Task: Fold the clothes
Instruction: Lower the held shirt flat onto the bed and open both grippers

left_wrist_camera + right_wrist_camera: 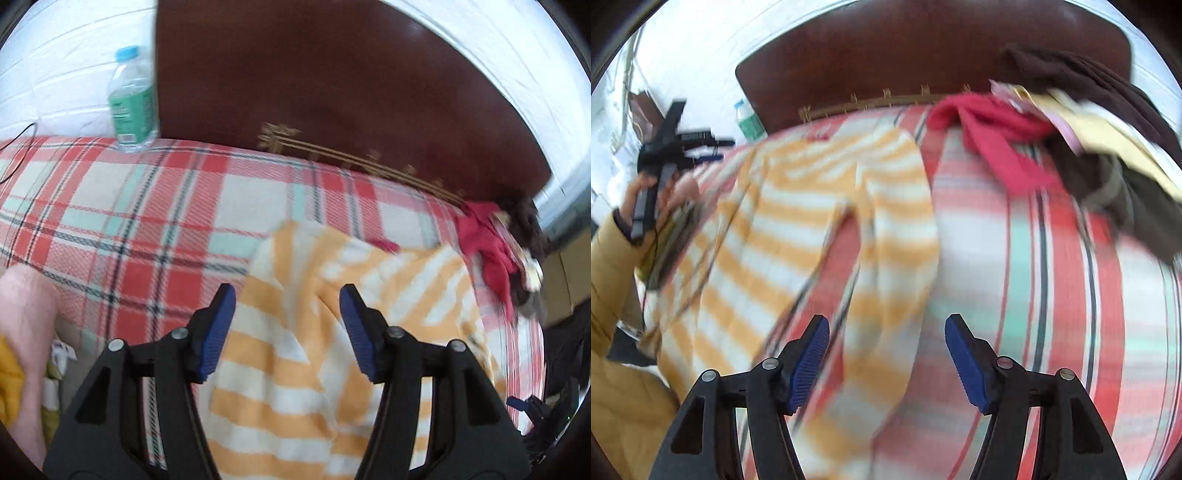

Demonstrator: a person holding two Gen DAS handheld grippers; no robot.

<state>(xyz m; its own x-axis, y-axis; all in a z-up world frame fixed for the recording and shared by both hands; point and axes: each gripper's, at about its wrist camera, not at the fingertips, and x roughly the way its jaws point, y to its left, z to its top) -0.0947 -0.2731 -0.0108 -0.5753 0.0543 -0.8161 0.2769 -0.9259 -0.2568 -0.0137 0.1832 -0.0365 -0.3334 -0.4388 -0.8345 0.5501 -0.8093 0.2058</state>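
**Orange-striped garment lies loose on the bed, both claws spread**

Left wrist view: my left gripper (287,334) has its blue pads spread wide with nothing pinched. The orange-and-white striped garment (314,350) lies rumpled on the plaid bedspread (147,221), under and ahead of the pads, running from 6 o'clock out toward 2 o'clock. A red garment (487,243) sits at 3 o'clock by the dark wooden headboard (332,92), with darker clothes behind it. A water bottle (133,99) stands at 10 o'clock at the bed's far edge.

Right wrist view: my right gripper (886,363) is also spread and holds nothing. The striped cloth runs from 6 o'clock up to 11 o'clock, a flap doubled over itself near centre. Blur is heavy here.

I judge one fold has just been laid down and the cloth let go. Next I need a fresh hold on an edge or corner, which calls for finding a clean hem through the wrinkles.

Only the right view shows the pile of clothes (1108,147) waiting at 2 o'clock, and my other hand (670,194) with its gripper at 9 o'clock. Only the left view shows the bottle clearly.
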